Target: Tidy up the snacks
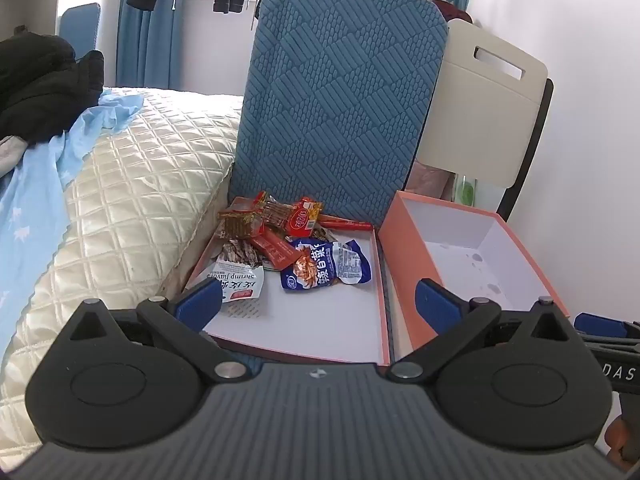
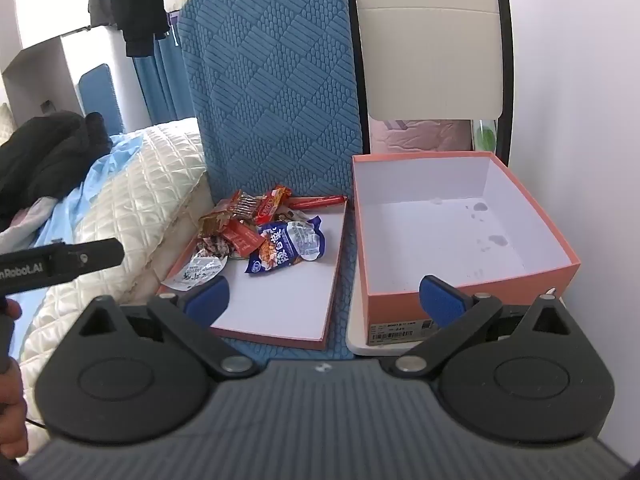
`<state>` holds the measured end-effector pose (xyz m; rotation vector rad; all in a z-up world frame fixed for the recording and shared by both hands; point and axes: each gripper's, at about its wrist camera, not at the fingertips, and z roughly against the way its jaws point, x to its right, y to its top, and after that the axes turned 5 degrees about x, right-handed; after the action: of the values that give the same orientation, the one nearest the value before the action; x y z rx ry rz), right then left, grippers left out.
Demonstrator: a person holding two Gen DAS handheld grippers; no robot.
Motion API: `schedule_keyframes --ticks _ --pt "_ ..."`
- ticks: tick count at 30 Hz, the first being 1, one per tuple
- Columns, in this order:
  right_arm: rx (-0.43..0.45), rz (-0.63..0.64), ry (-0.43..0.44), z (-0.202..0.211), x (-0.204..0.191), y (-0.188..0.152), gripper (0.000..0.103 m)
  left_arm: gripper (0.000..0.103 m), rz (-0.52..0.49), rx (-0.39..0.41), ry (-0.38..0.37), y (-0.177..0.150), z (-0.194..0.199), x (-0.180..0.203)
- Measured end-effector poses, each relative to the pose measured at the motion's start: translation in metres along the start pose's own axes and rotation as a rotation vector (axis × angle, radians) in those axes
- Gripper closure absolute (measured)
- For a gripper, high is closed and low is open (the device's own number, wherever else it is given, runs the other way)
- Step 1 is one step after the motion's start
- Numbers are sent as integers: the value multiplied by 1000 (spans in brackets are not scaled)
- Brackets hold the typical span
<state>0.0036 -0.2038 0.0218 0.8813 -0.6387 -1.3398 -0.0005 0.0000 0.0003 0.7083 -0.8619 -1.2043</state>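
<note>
Blue fingers [image 1: 199,300] of the left gripper [image 1: 318,302] stand wide apart with nothing between them, hovering over the near end of a shallow orange lid [image 1: 382,320] with a white inside, and the right gripper [image 2: 326,300] likewise has its blue fingers [image 2: 442,298] spread fully, empty, one over the lid's near corner and the other in front of the deep orange box [image 2: 460,304]. Both tools point down at a slant toward the chair seat where lid and box sit side by side, the lid on the left and the box just beside it on the right, apart by a narrow strip of blue patterned cushion [image 2: 344,280]. Snacks [image 1: 292,240] lie heaped at the far left end of the lid: a blue and white packet [image 1: 328,266] nearest the middle, a white shrimp-flavour packet [image 1: 238,282] at the left edge, several red and brown wrapped pieces [image 1: 276,252] behind them, and a long red sausage stick [image 1: 346,223] along the far wall. Inside the box there are only a few grey stains on its white floor [image 2: 440,240]. A blue textured chair back [image 1: 340,92] rises behind the lid, a cream chair back [image 2: 430,48] behind the box, and a quilted cream bedspread [image 1: 132,184] lies to the left. In the right wrist view a hand [image 2: 10,360] grips the left tool's handle at the left edge
</note>
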Motion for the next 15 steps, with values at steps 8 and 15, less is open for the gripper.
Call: schedule_keyframes --ticks 8,15 --pt "-3 -1 3 1 0 0 0 0 -1 1 -2 2 0 -1" --pt "-8 3 -4 -2 0 0 0 0 -2 -3 -4 2 -1 0"
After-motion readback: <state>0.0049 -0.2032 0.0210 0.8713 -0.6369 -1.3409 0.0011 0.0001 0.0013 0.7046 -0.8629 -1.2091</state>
